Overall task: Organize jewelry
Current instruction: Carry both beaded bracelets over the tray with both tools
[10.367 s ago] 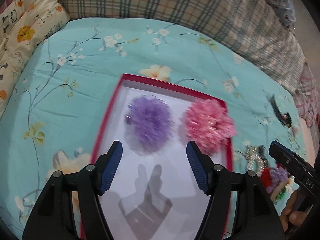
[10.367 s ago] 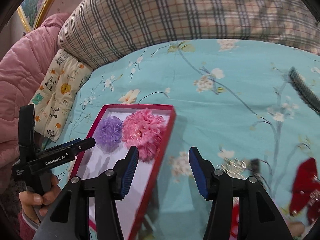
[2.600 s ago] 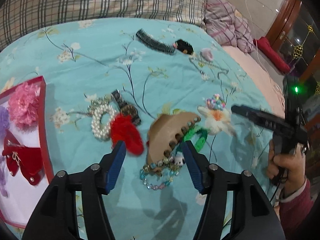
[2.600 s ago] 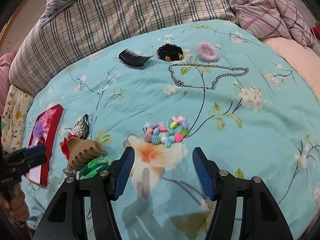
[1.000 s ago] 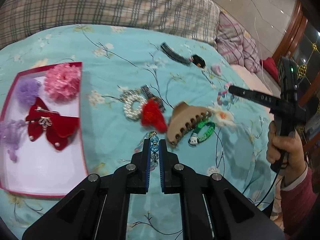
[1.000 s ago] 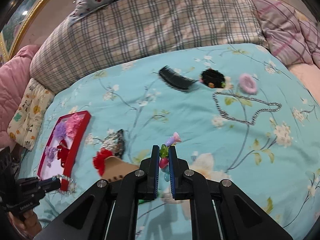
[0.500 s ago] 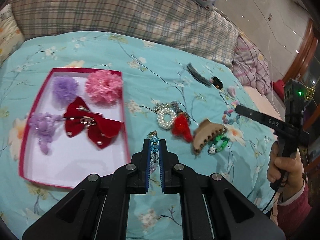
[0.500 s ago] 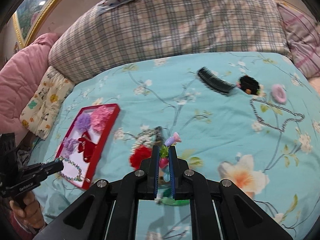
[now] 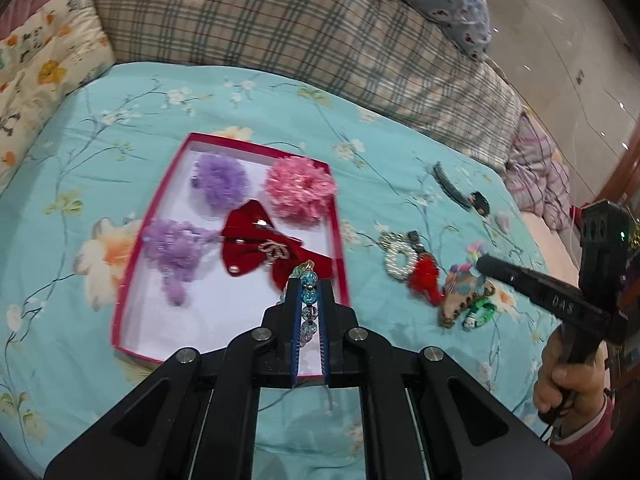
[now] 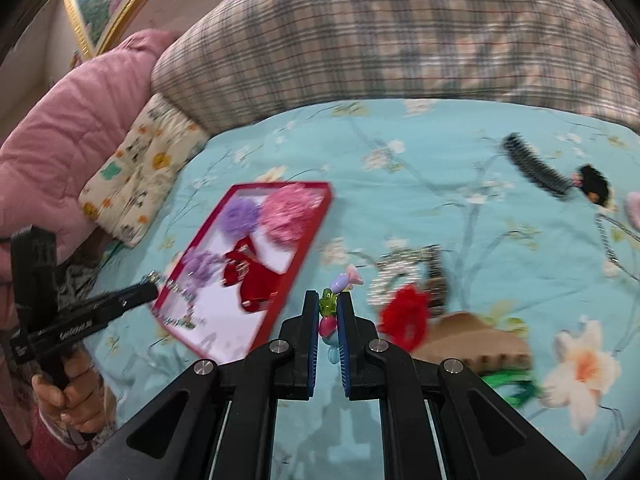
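My left gripper [image 9: 308, 284] is shut on a blue crystal bead bracelet [image 9: 308, 278], held over the near right corner of the red-rimmed box [image 9: 340, 236]. The box holds a purple pom [image 9: 222, 178], a pink pom [image 9: 298, 188], a lilac tassel piece [image 9: 174, 244] and a red bow [image 9: 260, 252]. My right gripper [image 10: 328, 302] is shut on a colourful plastic bead bracelet [image 10: 340, 284], right of the box [image 10: 308, 240] above the bedspread. From the right wrist view, the left gripper [image 10: 150, 290] dangles the crystal bracelet [image 10: 176, 304] over the box's near end.
On the teal floral bedspread [image 9: 120, 120] right of the box lie a pearl ring [image 9: 396, 260], a red pom [image 9: 426, 280], a tan claw clip [image 10: 476, 344], a green band [image 10: 508, 384], a black comb [image 10: 532, 166] and a silver chain [image 10: 604, 240]. Plaid pillows [image 9: 280, 28] line the back.
Both grippers have swung left toward the red box, each still shut on its bracelet. The left one now hangs over the box's corner; the right one trails beside it.
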Motion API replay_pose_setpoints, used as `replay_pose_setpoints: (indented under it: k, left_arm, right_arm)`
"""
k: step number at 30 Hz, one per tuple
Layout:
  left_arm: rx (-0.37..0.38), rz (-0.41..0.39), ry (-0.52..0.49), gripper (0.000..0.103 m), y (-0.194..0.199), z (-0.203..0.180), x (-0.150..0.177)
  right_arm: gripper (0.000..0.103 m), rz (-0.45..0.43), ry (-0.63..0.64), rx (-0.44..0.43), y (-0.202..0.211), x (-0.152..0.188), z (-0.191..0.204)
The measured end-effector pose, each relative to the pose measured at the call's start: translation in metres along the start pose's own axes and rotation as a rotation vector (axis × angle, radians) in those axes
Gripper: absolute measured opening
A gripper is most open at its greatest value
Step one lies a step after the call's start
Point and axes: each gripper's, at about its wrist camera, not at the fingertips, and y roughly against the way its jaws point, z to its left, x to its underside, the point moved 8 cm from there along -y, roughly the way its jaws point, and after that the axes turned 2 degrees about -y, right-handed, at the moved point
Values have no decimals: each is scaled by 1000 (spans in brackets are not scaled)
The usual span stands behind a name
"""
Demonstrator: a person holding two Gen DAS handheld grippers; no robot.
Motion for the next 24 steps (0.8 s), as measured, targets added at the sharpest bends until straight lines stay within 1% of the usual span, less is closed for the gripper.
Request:
replay_pose_setpoints:
  k: [10,13,15,20,24]
  left_arm:
    - [-47,-13,57,6,6,41,-3]
    - [-46,-9,84,6,4,54,-4]
    - [-46,-4,98,6,1,60,-4]
    - [-56,22,109,6,-12,73,2]
    - [-67,48,122,6,-22,83,10]
  right_arm:
    - [8,68,91,-109,-45,11,75]
    - [8,91,116,-140,-60,15,95]
    - [8,103,125,-150,-71,17,104]
    - [8,170,113,-190,-101,29,119]
    - [8,213,112,-184,-119,41,121]
